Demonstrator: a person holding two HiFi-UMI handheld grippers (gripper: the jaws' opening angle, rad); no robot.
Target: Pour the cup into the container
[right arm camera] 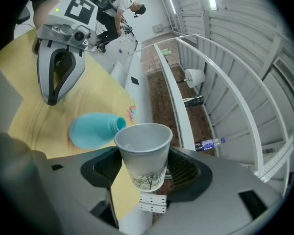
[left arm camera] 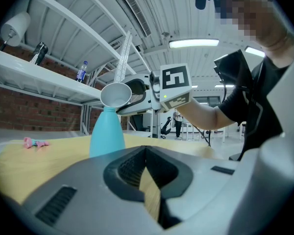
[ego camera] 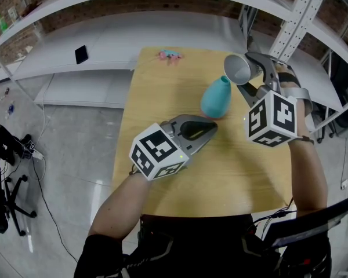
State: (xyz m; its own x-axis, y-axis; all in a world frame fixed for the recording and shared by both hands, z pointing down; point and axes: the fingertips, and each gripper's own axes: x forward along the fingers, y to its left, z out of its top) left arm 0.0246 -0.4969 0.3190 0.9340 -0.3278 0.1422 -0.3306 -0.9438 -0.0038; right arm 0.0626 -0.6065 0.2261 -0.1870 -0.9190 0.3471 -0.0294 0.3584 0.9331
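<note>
Wooden table (ego camera: 220,172), teal container (ego camera: 216,97) (brick wall (left arm camera: 19,116))

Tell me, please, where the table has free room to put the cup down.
Bare: the near half of the table, from the left gripper to the near edge, and the left strip between the pink item and that gripper. Crowded: far right, where the right gripper holds the cup over the teal container.

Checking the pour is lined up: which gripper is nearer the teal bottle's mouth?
Right. The right gripper holds the paper cup tilted right by the mouth of the teal bottle. The left gripper sits low and shut, back from the bottle's base.
</note>
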